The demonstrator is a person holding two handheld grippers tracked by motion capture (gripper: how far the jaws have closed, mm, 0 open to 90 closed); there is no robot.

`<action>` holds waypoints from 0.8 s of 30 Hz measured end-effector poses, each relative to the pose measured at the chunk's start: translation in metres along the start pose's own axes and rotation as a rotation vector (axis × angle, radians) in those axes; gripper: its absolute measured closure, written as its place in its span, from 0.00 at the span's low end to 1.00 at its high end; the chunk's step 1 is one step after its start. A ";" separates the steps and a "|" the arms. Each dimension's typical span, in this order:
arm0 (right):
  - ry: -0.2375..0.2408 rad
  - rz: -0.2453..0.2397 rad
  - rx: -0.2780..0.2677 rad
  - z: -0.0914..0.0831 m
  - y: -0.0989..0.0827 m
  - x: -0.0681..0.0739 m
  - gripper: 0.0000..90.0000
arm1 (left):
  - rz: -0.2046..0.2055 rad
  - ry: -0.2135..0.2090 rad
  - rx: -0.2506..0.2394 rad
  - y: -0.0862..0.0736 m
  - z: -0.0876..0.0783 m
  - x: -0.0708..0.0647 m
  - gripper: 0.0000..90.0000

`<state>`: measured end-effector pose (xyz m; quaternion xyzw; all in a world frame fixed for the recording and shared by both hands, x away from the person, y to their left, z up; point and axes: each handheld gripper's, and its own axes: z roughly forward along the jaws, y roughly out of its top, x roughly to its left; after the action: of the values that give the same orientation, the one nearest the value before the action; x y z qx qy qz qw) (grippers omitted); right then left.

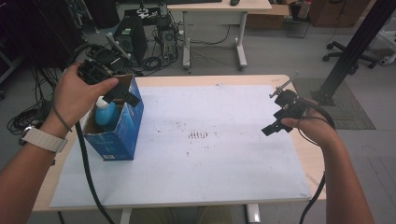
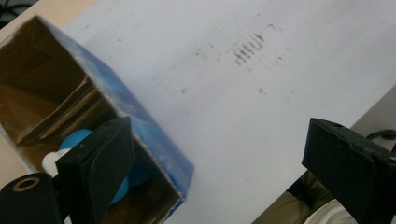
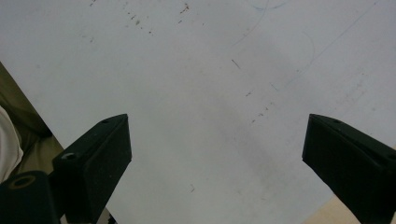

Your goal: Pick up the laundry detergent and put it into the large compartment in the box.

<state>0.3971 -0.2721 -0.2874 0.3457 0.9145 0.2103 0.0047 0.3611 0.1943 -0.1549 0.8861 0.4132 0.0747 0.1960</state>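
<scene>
left tool (image 1: 122,93) hung over the open top of a blue cardboard box (image 1: 122,135), jaws spread wide, gripping nothing; in the left gripper view one jaw sat above the box's opening, the other out over the white sheet (image 2: 280,93). inside the box stood a blue bottle (image 1: 105,114) w/ a white cap (image 1: 101,100), leaning toward the box's left wall. box stood upright on the left part of the sheet, which covered most of the wooden worktop (image 1: 314,158). left hand (image 1: 79,95) wore a pale watch strap (image 1: 43,139) at the wrist.

right tool (image 1: 275,125) was held above the sheet's right edge, well apart from the box, jaws wide open & empty. faint dark smudges (image 1: 200,135) marked the sheet's middle.
</scene>
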 end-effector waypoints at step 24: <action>-0.001 -0.003 0.003 0.001 0.000 0.002 0.09 | 0.148 -0.052 0.028 -0.001 0.013 -0.038 0.10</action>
<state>0.3961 -0.2703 -0.2877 0.3443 0.9153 0.2089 0.0050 0.3396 0.1623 -0.1660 0.9186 0.3423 0.0601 0.1883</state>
